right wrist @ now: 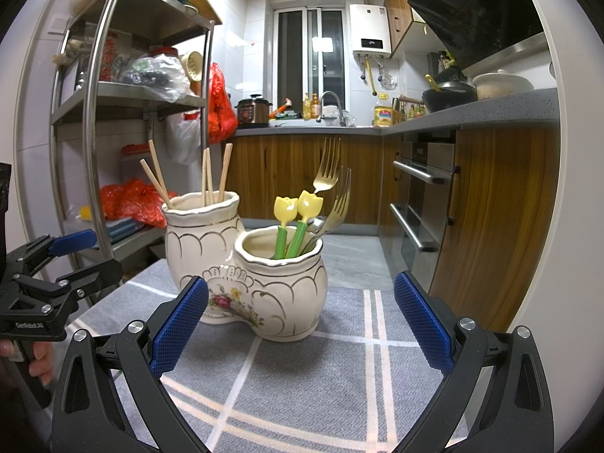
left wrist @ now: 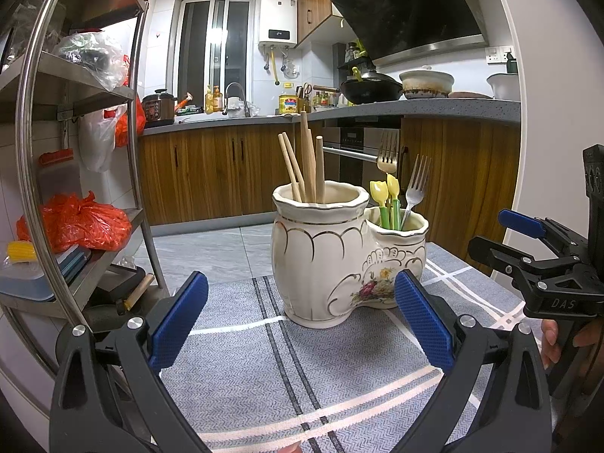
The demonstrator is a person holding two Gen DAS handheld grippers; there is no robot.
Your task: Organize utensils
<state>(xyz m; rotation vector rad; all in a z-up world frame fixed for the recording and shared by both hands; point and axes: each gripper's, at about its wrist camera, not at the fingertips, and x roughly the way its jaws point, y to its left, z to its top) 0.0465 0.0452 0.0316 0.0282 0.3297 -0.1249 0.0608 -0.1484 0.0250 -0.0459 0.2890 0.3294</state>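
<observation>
A cream ceramic holder with two joined cups [left wrist: 321, 264] [right wrist: 279, 302] stands on a grey checked cloth. Its taller cup holds several wooden chopsticks [left wrist: 310, 162] [right wrist: 207, 173]. The shorter cup holds a gold fork [left wrist: 388, 154] [right wrist: 327, 168], a silver fork [left wrist: 417, 185] [right wrist: 339, 204] and two yellow tulip-topped picks [left wrist: 385, 196] [right wrist: 298, 213]. My left gripper [left wrist: 302, 324] is open just in front of the holder, nothing between its blue pads. My right gripper [right wrist: 302, 324] is also open and empty, facing the shorter cup. Each gripper shows in the other's view, left gripper [right wrist: 81, 255], right gripper [left wrist: 490, 234].
A steel shelf rack [left wrist: 71, 120] [right wrist: 113, 113] with bags and boxes stands to the left of the table. Wooden kitchen cabinets, an oven [right wrist: 422, 196] and a grey counter with pots lie behind. A hand [left wrist: 551, 343] holds the right gripper's handle.
</observation>
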